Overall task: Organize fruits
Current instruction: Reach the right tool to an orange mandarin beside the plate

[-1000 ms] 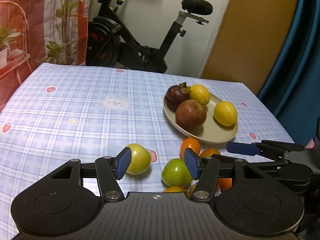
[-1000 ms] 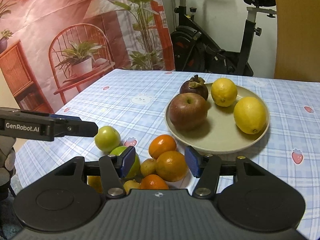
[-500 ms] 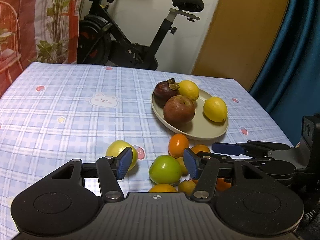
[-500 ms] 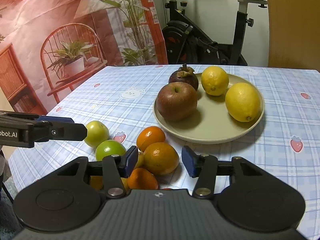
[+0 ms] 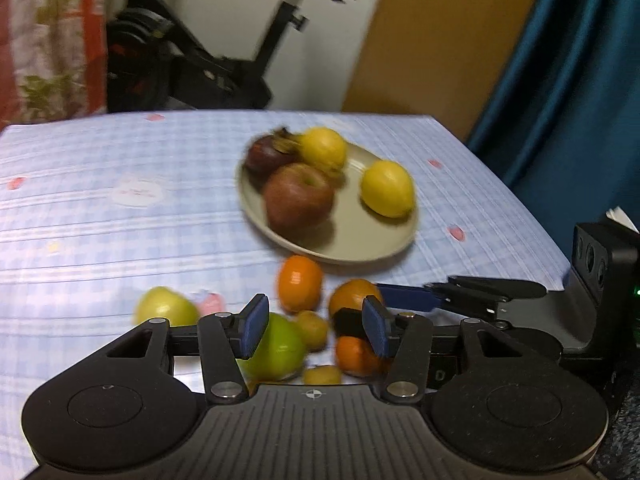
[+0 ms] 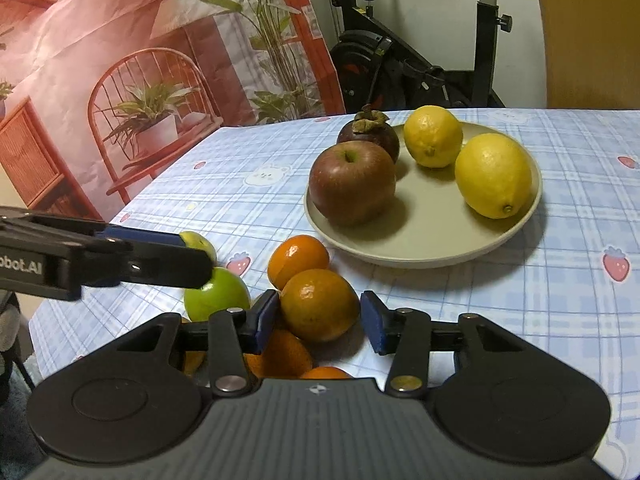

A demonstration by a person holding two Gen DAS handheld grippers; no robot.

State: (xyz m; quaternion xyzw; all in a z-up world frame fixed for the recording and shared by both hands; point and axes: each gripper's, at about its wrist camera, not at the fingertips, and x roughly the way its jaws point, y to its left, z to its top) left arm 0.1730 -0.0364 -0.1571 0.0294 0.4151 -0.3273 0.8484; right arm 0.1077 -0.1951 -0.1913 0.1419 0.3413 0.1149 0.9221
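Right wrist view: the right gripper (image 6: 320, 322) pointed down toward 12 o'clock, its jaws closing around a round orange fruit (image 6: 319, 305), not yet gripping.

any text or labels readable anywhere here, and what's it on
"obot.AI": white letters on the side of the left gripper, cut off by the picture's left edge in the right wrist view.
"D": a lone letter on the black gear behind the left gripper's right finger in the left wrist view, too blurred to be sure.
The tablecloth has only strawberry and bear pictures, no words.
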